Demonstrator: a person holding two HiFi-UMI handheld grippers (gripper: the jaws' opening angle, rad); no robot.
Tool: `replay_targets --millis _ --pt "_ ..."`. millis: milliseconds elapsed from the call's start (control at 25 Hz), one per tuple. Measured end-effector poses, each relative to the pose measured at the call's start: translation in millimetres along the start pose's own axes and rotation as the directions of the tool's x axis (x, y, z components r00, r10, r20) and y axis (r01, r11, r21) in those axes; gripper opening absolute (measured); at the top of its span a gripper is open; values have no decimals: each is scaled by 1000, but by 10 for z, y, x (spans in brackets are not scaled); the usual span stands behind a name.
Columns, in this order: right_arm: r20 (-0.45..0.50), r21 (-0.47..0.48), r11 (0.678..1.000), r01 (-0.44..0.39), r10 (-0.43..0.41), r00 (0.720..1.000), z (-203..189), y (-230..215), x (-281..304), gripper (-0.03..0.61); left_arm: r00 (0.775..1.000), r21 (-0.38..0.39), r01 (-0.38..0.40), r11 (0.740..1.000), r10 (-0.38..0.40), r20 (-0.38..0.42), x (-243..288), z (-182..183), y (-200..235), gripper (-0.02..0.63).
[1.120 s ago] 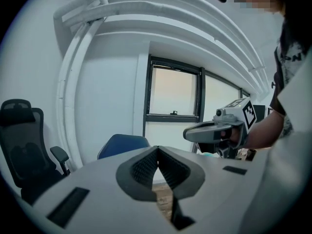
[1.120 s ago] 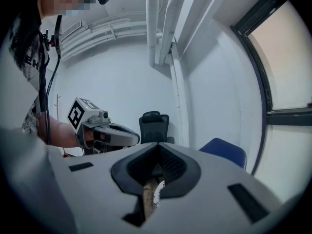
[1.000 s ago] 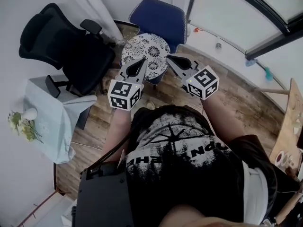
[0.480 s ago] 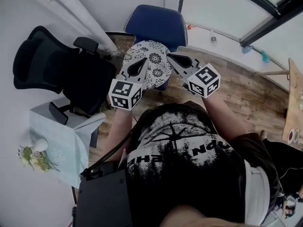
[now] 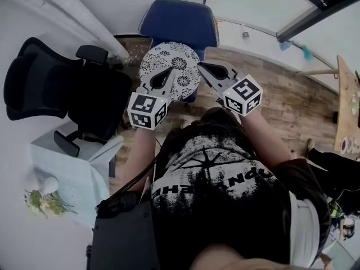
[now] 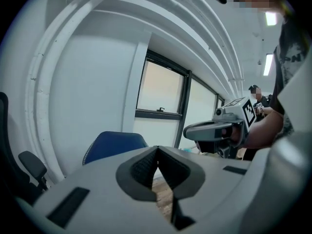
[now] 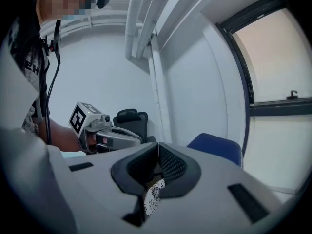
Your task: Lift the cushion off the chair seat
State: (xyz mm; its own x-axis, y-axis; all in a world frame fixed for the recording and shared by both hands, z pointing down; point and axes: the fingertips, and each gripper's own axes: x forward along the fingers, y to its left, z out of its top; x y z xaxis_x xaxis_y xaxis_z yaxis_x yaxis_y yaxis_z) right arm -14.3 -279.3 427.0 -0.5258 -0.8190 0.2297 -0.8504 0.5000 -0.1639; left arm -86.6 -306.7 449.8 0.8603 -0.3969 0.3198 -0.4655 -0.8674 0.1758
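Approaching: step in hand is the reach; the round black-and-white floral-print cushion [image 5: 175, 58] lies flat on the seat of the blue padded chair [image 5: 180, 22], not yet lifted.
Left gripper [image 5: 170, 72]: jaws pressed together, nothing between them; its own view shows only wood floor [image 6: 162, 191] through the gap. From the head view it sits over the cushion's near-left rim; contact can't be told.
Right gripper [image 5: 203, 67]: jaws also together, empty; a sliver of floral print shows below the tips in its own view. It sits just beside the cushion's near-right rim.
Next move, judged: spread both pairs of jaws, drop to the rim on each side, clamp the edge, then raise both hands level so the soft pad doesn't fold or slide out.
Change vs earlier frame: both grippers have advanced toward the chair and tipped down a little; the cushion hasn't shifted on the seat; jaws were together then too.
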Motion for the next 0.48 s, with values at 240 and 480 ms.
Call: replay_targets --millis 240,480 --pt "-18 14 1000 11 -11 1000 -69 -150 -42 18 1000 -12 2 1000 -2 -11 154 -33 -16 12" --pt "-45 -4 1000 -2 2 999 -134 -422 -42 18 999 -48 -33 998 31 -38 363 -75 -10 12"
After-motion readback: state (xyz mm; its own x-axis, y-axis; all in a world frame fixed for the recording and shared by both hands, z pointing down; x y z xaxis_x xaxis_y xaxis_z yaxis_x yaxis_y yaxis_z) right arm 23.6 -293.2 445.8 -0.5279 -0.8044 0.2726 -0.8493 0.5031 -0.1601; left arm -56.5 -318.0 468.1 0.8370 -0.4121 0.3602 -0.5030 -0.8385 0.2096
